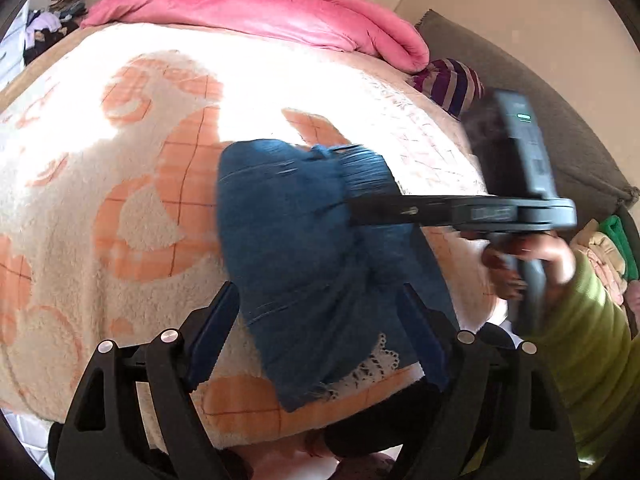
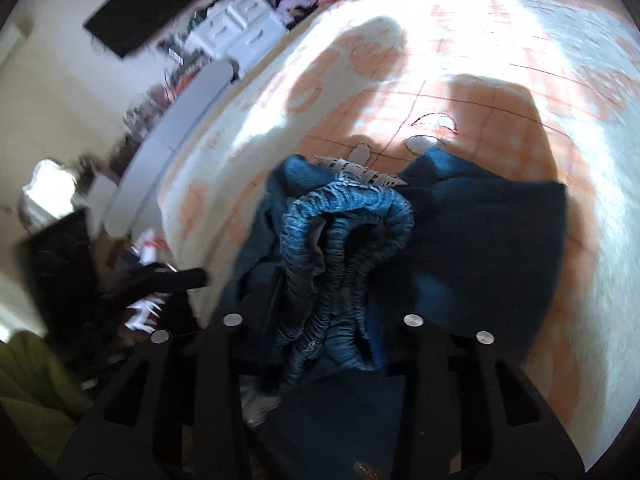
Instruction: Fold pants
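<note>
Blue denim pants [image 1: 296,248] with white lace trim hang bunched above a cream and orange blanket [image 1: 120,160] on the bed. My left gripper [image 1: 320,332] has its jaws wide apart, with the cloth hanging between them and no grip on it. My right gripper [image 1: 352,204] reaches in from the right and is shut on the elastic waistband [image 1: 364,172]. In the right wrist view the gathered waistband [image 2: 344,248] sits between the right gripper's fingers [image 2: 320,316], with the rest of the pants [image 2: 480,240] draped to the right.
A pink duvet [image 1: 260,12] lies along the far side of the bed. A striped purple cloth [image 1: 452,84] sits at the bed's right edge. Folded clothes [image 1: 608,256] are stacked at the right. White drawers [image 2: 236,28] and clutter stand left of the bed.
</note>
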Motion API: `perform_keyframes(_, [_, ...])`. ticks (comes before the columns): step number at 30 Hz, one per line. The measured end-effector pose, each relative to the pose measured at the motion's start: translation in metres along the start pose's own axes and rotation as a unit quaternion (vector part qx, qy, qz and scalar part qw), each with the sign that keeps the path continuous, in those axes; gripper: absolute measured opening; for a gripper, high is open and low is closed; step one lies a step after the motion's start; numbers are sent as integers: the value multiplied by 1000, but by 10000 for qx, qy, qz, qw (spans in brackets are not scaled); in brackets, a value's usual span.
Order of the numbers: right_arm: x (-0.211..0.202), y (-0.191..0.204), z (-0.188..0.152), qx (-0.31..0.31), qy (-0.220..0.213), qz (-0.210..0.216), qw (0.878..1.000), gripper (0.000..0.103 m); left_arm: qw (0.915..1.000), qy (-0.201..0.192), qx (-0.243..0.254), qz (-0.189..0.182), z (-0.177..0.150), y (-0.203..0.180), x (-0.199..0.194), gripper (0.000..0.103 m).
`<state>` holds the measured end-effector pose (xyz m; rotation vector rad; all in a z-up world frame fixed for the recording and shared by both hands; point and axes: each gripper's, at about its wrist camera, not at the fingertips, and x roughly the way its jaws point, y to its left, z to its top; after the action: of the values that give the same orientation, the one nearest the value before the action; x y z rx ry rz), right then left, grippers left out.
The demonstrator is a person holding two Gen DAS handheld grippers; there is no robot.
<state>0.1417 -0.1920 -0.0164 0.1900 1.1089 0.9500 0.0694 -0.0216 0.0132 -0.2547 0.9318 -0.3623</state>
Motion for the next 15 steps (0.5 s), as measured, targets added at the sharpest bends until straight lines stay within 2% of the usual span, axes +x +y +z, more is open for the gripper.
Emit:
perform_keyframes(2, [-18,6,-13,58,-139,-123,9998,29,10000,-11,18,39,-4,2,-1,80])
perform_keyframes(5, [-24,1,-28,259,-126,-303,9991,32,10000,-26,-68,35,-4,12,-3,80])
perform_keyframes(6, [-20,-6,-35,337,-43,-549,9979,37,10000,-30,-61,58,-2,16,-1,80])
perform_keyframes(8, [-12,-19,-43,533,25,-766,9956,44,9999,-20,9,126,-5,16,8,80])
perform_keyframes(11, [-14,-23,-47,664,-165,-615,9958,53,9997,10,90,221,-5,12,11,80])
perform_keyframes(12, [-19,-19,-48,553,-235,-748,9954,61,9997,21,92,235,-5,13,9,80])
perform_keyframes(15, [-40,-5,-52,257,-591,-1155,9912,73,9995,-36,121,300,-4,13,3,80])
